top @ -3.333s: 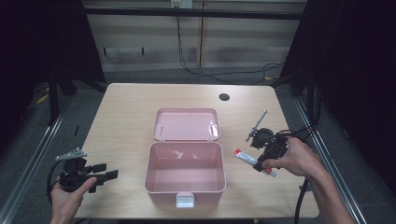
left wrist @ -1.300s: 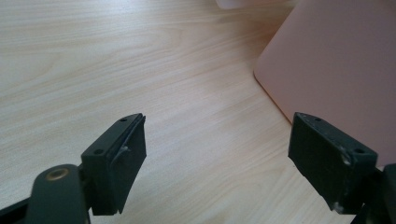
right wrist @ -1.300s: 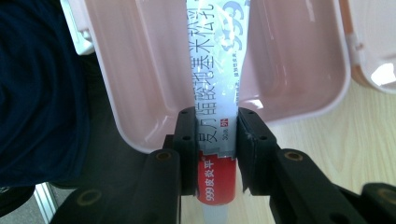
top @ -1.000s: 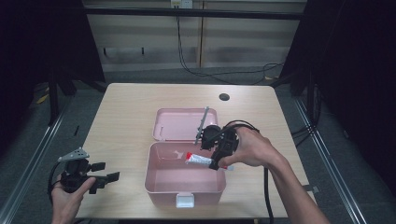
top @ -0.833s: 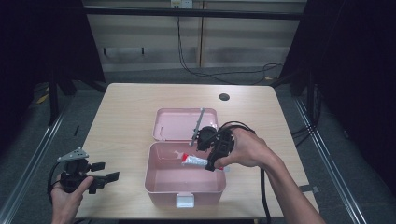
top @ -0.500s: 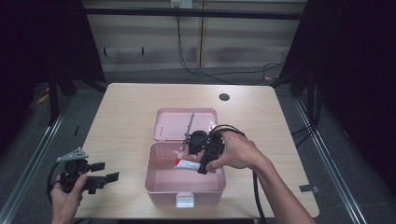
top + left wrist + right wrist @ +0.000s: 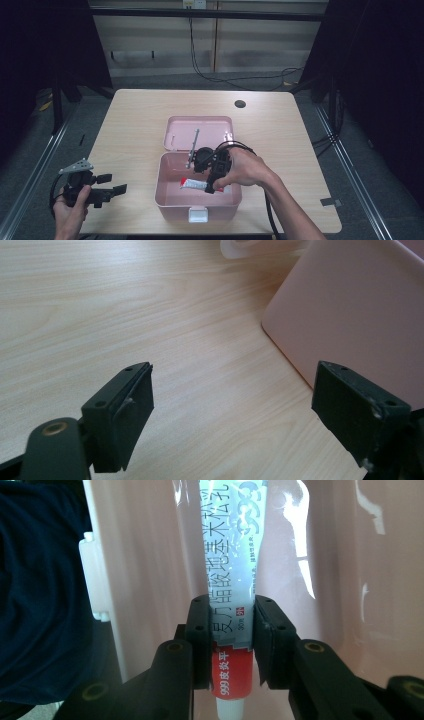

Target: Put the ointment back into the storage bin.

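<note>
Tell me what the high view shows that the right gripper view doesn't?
High view alone: the whole table, the box's open lid, the left gripper open beside the box, and both of the person's hands. Right gripper view alone: the printing on the tube and the jaws clamped on it near its red end. Both: the pink box, with the right gripper holding the tube inside it.

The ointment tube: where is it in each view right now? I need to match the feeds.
High view: the ointment tube lies across the inside of the open pink box, held by the right claw.
Right gripper view: tube runs up the centre, clamped between the jaws.
Left gripper view: no tube here.
Shared landmark: the pink box.
</note>
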Action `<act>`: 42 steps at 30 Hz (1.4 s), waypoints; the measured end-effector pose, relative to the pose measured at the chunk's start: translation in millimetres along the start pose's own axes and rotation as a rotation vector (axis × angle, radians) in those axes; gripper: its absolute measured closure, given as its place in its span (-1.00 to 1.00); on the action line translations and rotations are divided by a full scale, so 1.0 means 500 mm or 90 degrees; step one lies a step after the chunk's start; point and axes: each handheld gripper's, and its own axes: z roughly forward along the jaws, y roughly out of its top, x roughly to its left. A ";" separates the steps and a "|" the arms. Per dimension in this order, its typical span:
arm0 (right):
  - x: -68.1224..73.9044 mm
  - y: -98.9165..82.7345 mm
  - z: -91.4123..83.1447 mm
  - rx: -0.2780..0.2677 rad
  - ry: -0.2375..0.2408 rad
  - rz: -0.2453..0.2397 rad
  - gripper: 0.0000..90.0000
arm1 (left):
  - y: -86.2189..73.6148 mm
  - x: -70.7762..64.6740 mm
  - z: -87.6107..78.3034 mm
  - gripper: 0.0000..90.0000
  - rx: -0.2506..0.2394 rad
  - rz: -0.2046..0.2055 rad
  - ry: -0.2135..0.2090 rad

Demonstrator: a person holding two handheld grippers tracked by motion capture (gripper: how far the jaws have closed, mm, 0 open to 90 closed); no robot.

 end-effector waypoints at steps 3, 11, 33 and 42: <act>0.002 0.002 0.011 0.003 0.006 -0.004 0.59 | 0.000 0.000 0.001 -0.62 0.000 -0.002 0.003; 0.005 0.014 0.040 0.021 0.020 -0.019 0.59 | 0.000 0.000 0.001 -0.62 0.002 -0.001 0.003; 0.001 0.031 0.111 0.049 0.060 -0.045 0.59 | -0.001 0.002 -0.001 -0.62 -0.003 -0.007 0.008; -0.003 0.035 0.126 0.055 0.081 -0.043 0.59 | -0.001 0.002 -0.001 -0.62 -0.003 -0.008 0.009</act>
